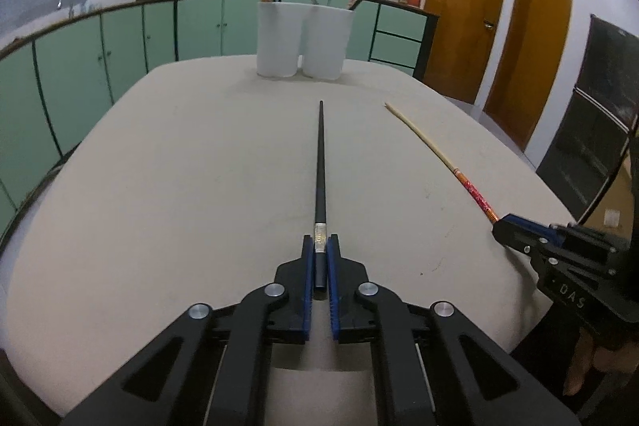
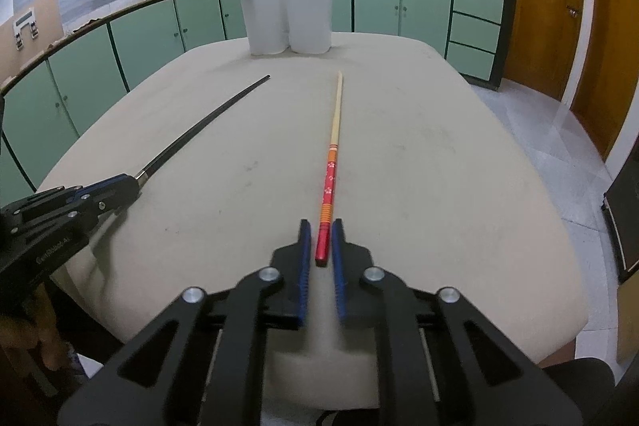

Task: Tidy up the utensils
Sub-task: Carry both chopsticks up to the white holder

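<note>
My left gripper (image 1: 319, 242) is shut on the thick end of a black chopstick (image 1: 320, 162) that points toward two white holders (image 1: 303, 38) at the far end of the table. My right gripper (image 2: 320, 226) is shut on the red end of a red-and-bamboo chopstick (image 2: 333, 142), also pointing at the holders (image 2: 287, 18). Each holder has a few chopsticks standing in it. The right gripper shows at the right in the left wrist view (image 1: 503, 226), and the left gripper shows at the left in the right wrist view (image 2: 131, 182).
The beige table (image 1: 179, 186) has rounded edges. Green cabinets (image 1: 80, 66) and a counter stand behind it. Wooden doors (image 1: 499, 26) are at the right. A dark cabinet (image 1: 599, 126) stands by the table's right side.
</note>
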### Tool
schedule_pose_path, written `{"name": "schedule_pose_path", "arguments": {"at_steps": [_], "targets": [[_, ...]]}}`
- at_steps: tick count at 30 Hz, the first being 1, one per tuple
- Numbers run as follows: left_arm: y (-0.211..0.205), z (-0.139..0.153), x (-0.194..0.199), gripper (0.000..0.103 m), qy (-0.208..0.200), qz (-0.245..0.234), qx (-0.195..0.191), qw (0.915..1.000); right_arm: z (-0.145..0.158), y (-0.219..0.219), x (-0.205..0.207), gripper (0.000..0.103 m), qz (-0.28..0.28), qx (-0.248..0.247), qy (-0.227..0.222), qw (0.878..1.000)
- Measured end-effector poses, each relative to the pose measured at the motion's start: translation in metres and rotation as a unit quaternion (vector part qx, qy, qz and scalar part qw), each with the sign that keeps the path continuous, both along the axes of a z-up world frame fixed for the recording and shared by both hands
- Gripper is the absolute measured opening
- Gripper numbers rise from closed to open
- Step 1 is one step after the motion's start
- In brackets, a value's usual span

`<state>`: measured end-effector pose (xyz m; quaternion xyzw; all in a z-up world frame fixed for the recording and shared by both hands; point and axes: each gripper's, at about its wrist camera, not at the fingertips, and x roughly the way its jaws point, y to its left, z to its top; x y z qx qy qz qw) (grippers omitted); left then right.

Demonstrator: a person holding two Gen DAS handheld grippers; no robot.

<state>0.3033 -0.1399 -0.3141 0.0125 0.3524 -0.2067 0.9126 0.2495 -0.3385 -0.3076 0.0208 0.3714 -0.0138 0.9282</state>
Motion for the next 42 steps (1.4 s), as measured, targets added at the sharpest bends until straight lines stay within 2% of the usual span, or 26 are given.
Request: {"name": "schedule_pose_path", "arguments": {"at_steps": [3,9,17,22,33,42], "targets": [[0.004,0.014,-0.008,0.007,0.001,0.006,-0.006,1.0,0.009,-0.003,-0.005,0.006,-0.002,0.012,-0.003,1.0],[0.021,0.053,-0.022,0.007,-0.004,0.026,-0.014,0.9995,0.054,-0.009,-0.028,0.005,-0.007,0.029,-0.031,0.999],[0.035,0.11,-0.023,0.007,-0.028,0.028,-0.009,0.9992,0.13,-0.008,-0.037,0.005,0.02,0.013,-0.087,0.996],[0.034,0.138,-0.014,0.007,-0.029,0.017,-0.006,0.9994,0.162,-0.004,-0.026,0.005,0.049,0.001,-0.097,0.994],[0.021,0.162,0.007,0.007,-0.032,-0.014,0.021,0.9992,0.19,-0.004,0.03,0.005,0.089,-0.02,-0.078,0.993],[0.016,0.177,0.033,0.007,-0.028,-0.032,0.027,0.9987,0.193,0.005,0.075,0.005,0.12,-0.037,-0.041,0.991]]}}
